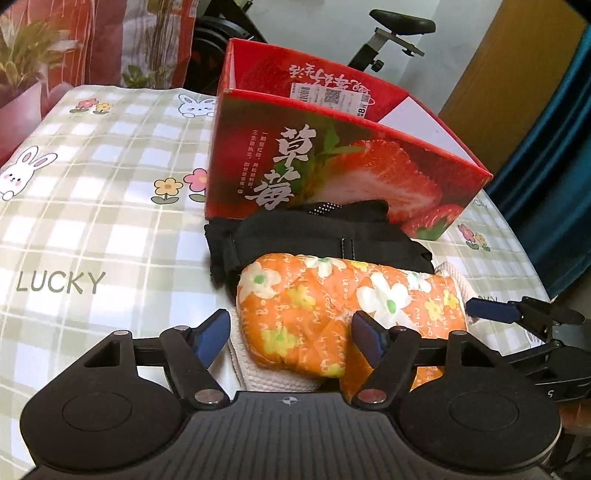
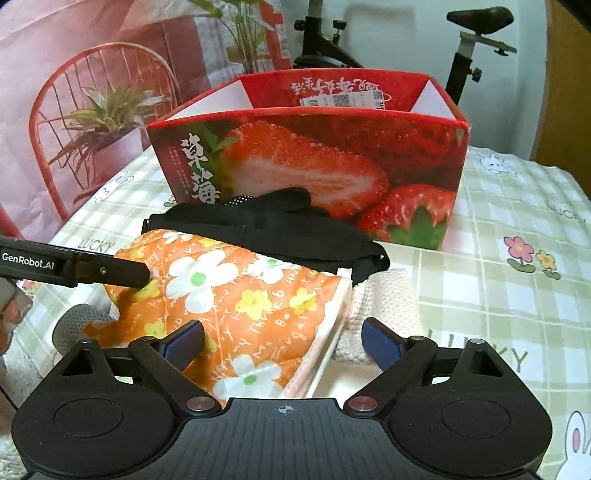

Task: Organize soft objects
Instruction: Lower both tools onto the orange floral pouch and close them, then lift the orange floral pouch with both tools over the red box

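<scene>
An orange quilted cloth with white and yellow flowers [image 1: 332,306] [image 2: 236,295] lies on a cream knitted towel [image 1: 269,376] [image 2: 380,306]. Behind them a black fabric piece with straps [image 1: 295,232] [image 2: 280,221] rests against an open red strawberry box [image 1: 369,173] [image 2: 314,158]. My left gripper [image 1: 290,336] is open and straddles the cloth's left end. My right gripper [image 2: 282,343] is open over the cloth's right edge and the towel. From the right wrist, the left gripper's finger [image 2: 110,273] lies against the cloth's left side. The right gripper's blue fingertip [image 1: 491,310] shows by the cloth's right end.
A checked tablecloth with rabbits and flowers [image 1: 92,221] [image 2: 517,221] covers the table. An exercise bike [image 1: 399,33] stands behind the box and a blue curtain [image 1: 554,184] hangs at the right. A pink bag printed with a red chair [image 2: 92,110] stands at the back left. Something grey and knitted [image 2: 74,325] lies at the near left.
</scene>
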### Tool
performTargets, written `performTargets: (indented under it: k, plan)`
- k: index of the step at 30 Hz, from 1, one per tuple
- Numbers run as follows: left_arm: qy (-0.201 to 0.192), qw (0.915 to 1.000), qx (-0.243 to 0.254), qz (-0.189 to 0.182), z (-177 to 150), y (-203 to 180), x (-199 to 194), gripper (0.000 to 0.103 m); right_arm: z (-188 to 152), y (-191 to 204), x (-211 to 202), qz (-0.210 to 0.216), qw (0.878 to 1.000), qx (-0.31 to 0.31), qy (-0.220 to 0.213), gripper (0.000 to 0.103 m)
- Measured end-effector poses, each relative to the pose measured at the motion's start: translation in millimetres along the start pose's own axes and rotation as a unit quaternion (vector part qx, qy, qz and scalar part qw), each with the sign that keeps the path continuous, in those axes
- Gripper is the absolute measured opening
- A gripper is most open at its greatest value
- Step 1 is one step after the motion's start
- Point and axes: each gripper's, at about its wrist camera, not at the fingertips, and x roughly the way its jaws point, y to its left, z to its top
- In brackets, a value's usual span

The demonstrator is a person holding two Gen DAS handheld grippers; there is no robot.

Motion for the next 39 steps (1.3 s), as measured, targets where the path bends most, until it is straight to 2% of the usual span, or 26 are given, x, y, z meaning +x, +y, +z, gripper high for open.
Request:
performTargets:
  k: [3,6,16,18,20,21,23,24,26,29,39]
  plan:
    - [0.003,0.9999,-0.006,-0.01,-1.0,1.7,1.9,0.065,0.6,1.0,3.0,0.013,1.0,0.002,0.005,0.082]
    - [0.001,0.9999,-0.004,-0.013,-1.5,0.6,1.5,0.061,0.9,2.6,4.6,0.015,1.0,-0.001,0.008,0.082]
    - [0.012,0.9997,-0.014,-0.018,-2.6,6.0,8.6,0.059,-0.8,-5.9,10.9,0.026,0.999,0.026,0.01,0.083]
    - [0.005,0.9998,-0.006,-0.017,-2.2,3.7,6.2,0.051,-0.2,-5.1,9.8,0.027,0.999,0.026,0.006,0.078]
    - [-0.002,0.9999,0.004,-0.01,-1.1,0.9,2.9,0.044,1.3,-3.6,7.3,0.029,0.999,0.023,0.0,0.063]
    - [-0.006,0.9999,0.007,-0.004,-0.3,0.0,1.3,0.04,2.4,-3.3,5.9,0.03,0.999,0.022,-0.004,0.059]
    - [-0.014,0.9998,0.011,0.003,1.4,-0.7,-2.4,0.033,6.2,-2.6,2.2,0.027,0.999,0.017,-0.013,0.041]
    - [-0.019,0.9998,0.011,0.006,2.2,-0.4,-4.2,0.026,8.0,-1.9,0.2,0.025,0.999,0.012,-0.019,0.037]
    - [-0.028,0.9995,0.011,0.007,3.9,-0.4,-8.7,0.023,12.4,-1.3,-5.2,0.02,0.999,0.002,-0.031,0.023]
    - [-0.043,0.9988,0.02,0.008,5.8,-3.6,-15.6,0.02,19.2,-1.8,-12.1,0.024,0.999,-0.005,-0.046,0.01]
    - [-0.119,0.9906,0.065,0.016,23.0,-17.5,-49.6,0.018,46.7,1.2,-38.1,0.025,0.994,-0.035,-0.101,0.008]
